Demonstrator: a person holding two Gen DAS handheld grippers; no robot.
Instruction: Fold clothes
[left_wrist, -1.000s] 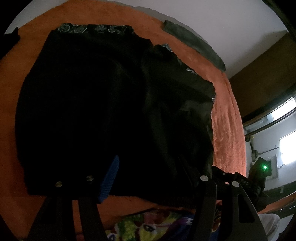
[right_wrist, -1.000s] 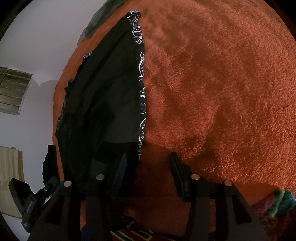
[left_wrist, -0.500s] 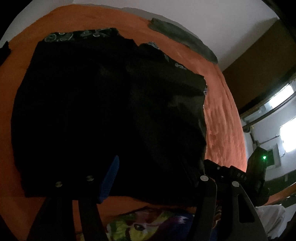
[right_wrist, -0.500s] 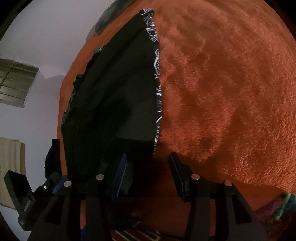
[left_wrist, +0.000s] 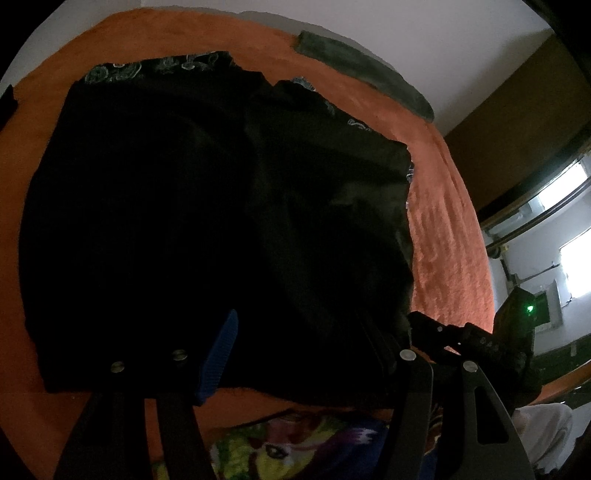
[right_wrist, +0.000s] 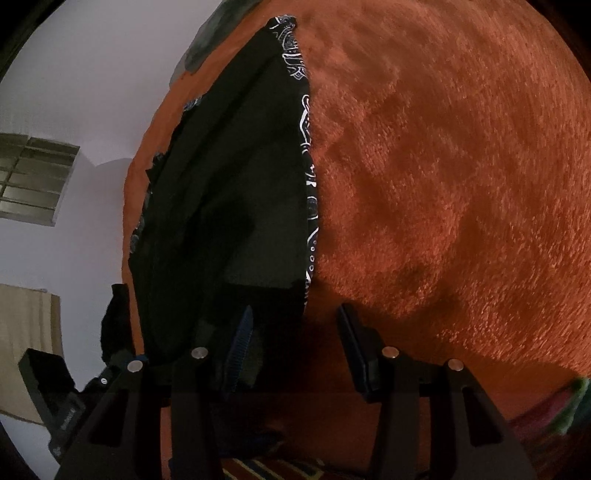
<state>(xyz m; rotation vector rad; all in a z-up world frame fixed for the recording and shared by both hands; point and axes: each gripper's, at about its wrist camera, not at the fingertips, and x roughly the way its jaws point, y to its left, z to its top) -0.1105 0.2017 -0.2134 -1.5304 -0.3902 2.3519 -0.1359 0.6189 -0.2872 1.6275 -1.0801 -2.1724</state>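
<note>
In the left wrist view the left gripper (left_wrist: 314, 350) sits low in the frame with its jaws spread wide. The blue ribbed pad (left_wrist: 218, 358) shows on one finger; the other fingertip is lost against the dark cloth, so I cannot tell whether it touches. Nothing is pinched between the fingers. The black garment (left_wrist: 192, 206) fills the middle of this frame, lying spread on the orange blanket (left_wrist: 447, 236), with a patterned trim along its upper edge. At the lower right the right gripper's body shows with a green light.

In the right wrist view the right gripper (right_wrist: 295, 332) is also released, its fingers well apart at the bottom centre. Its left finger overlaps the garment's near corner, while its right finger stands over bare blanket (right_wrist: 443, 184). The garment (right_wrist: 229, 192) runs up the left half of that frame, its white-patterned hem (right_wrist: 308, 177) forming the right edge.

Compared with a second ago, both grippers have pulled back a little: the garment looks smaller in the left view, and more of its length shows in the right view. The jaws are as open as before.
</note>
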